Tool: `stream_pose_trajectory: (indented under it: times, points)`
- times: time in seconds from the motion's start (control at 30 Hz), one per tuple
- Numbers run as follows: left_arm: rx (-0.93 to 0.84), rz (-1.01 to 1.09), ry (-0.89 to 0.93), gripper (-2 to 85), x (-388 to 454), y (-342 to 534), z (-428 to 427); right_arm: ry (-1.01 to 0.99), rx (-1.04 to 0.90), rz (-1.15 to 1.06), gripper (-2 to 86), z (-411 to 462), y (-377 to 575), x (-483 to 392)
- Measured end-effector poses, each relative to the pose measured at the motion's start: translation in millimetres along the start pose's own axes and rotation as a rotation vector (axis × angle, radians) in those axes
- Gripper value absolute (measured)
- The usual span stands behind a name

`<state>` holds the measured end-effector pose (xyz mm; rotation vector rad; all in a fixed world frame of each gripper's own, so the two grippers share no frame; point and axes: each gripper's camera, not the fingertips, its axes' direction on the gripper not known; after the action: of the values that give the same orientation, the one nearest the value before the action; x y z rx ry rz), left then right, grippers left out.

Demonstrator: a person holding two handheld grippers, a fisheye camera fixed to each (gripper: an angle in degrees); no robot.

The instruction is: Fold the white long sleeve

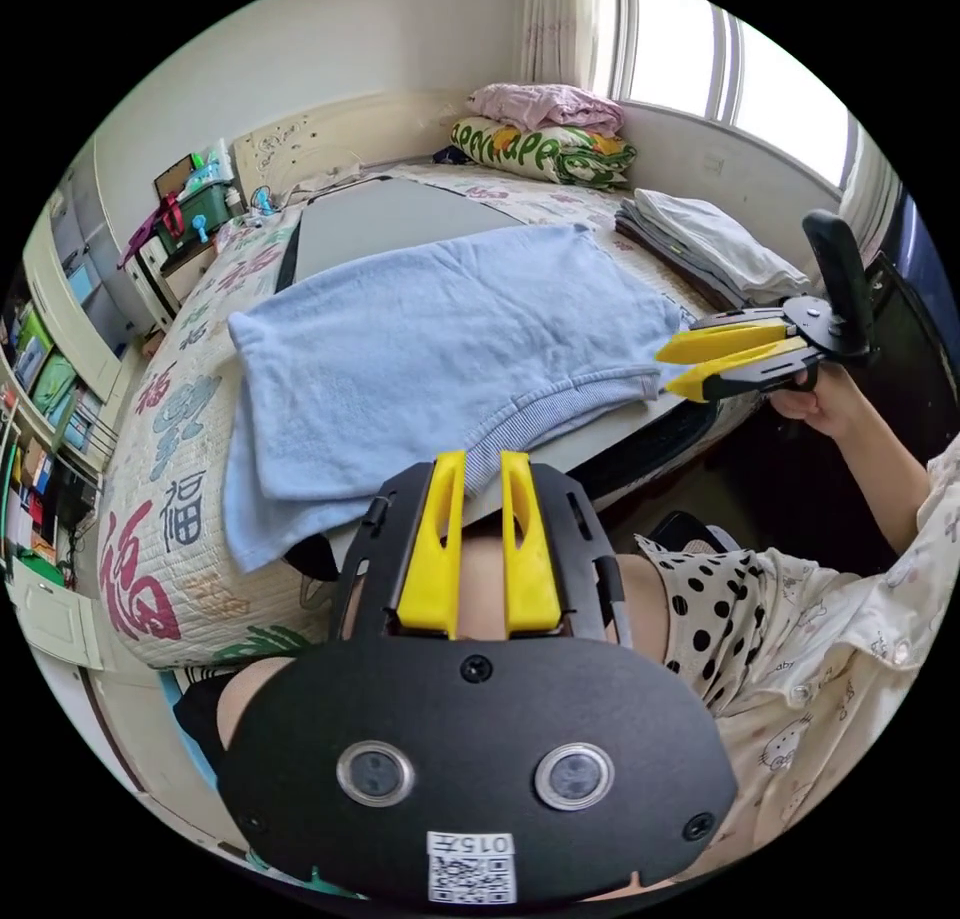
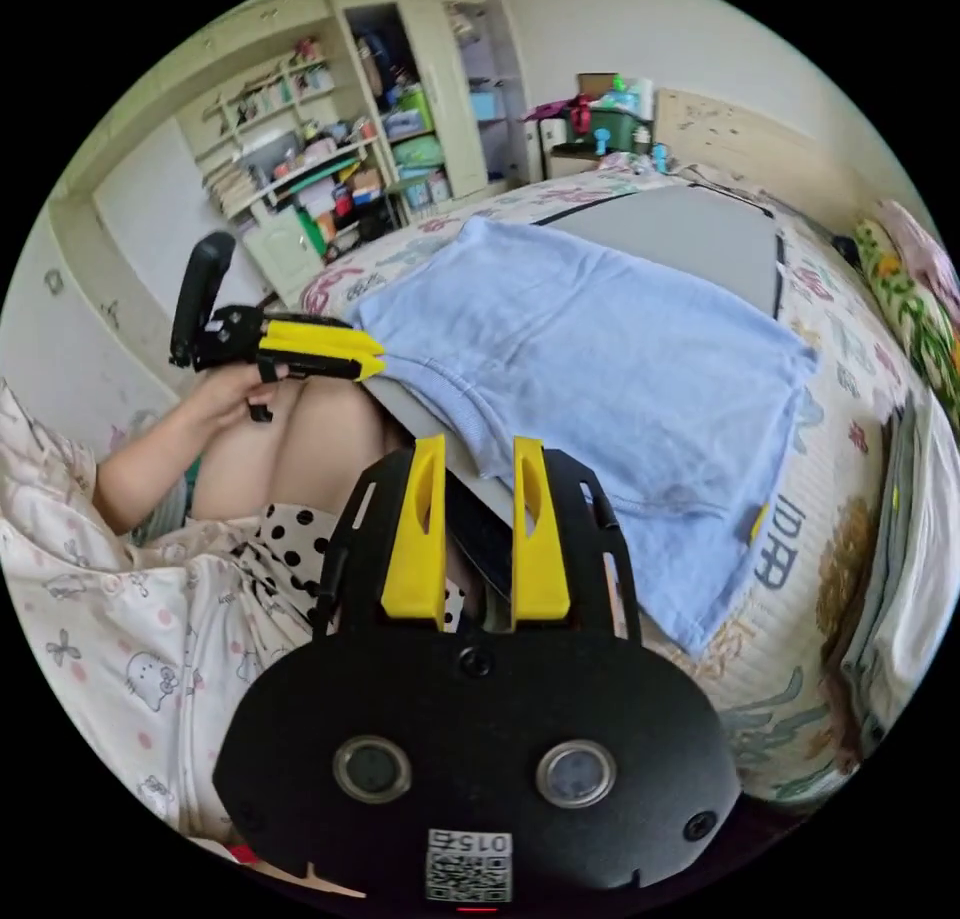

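**Light blue garment laid flat on a bed board, both tongs at its near edge**

- Bed (image 1: pixel 170 519): patterned quilt with large printed characters; carries everything below.
- Grey board (image 1: pixel 390 214): lies flat on the bed, under the garment; its far part is bare.
- Garment (image 1: pixel 430 349): light blue, spread over the board, ribbed hem at the near edge, one side hanging off the board onto the quilt. It reads as pale blue, not white.
- Pile of folded clothes (image 1: pixel 715 239): on the bed near the window, well apart from the garment.
- Bedding stack (image 1: pixel 545 139): at the far end of the bed.
- Left tongs (image 1: pixel 482 464): yellow jaws slightly apart, tips at the ribbed hem; whether they pinch it cannot be told.
- Right tongs (image 1: pixel 668 371): held in a hand (image 1: pixel 815 404), jaws nearly closed at the hem corner; grip cannot be told.
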<state>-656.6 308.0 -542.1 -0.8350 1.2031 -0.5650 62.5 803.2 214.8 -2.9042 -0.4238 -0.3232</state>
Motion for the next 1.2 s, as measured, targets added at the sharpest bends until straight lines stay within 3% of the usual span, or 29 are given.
stream_pose_trajectory:
  times: [0.17,0.27,0.47,0.77,1.03,1.2]
  points:
    - [0.062,0.052,0.123,6.4,-9.5,-62.8,-17.2,0.090,0.276,0.405,10.8,-120.1,34.3,99.9]
    - [0.099,0.115,0.189,6.7,7.9,-133.6,-4.8,0.190,0.260,0.534,11.3,-141.7,48.2,134.0]
    - [0.089,0.335,0.120,8.1,88.8,-299.8,87.6,0.012,0.253,0.641,11.4,-145.1,39.9,168.0]
    - [-0.036,0.411,0.071,9.8,180.4,-514.5,276.3,-0.064,0.301,0.643,9.1,-186.9,16.7,209.2]
    - [-0.226,0.321,0.046,8.8,187.2,-559.1,441.7,-0.090,0.316,0.630,5.7,-198.6,11.9,223.9]
    - [-0.244,0.288,0.162,3.1,162.8,-544.8,473.3,-0.150,0.364,0.653,2.4,-206.3,33.3,244.9]
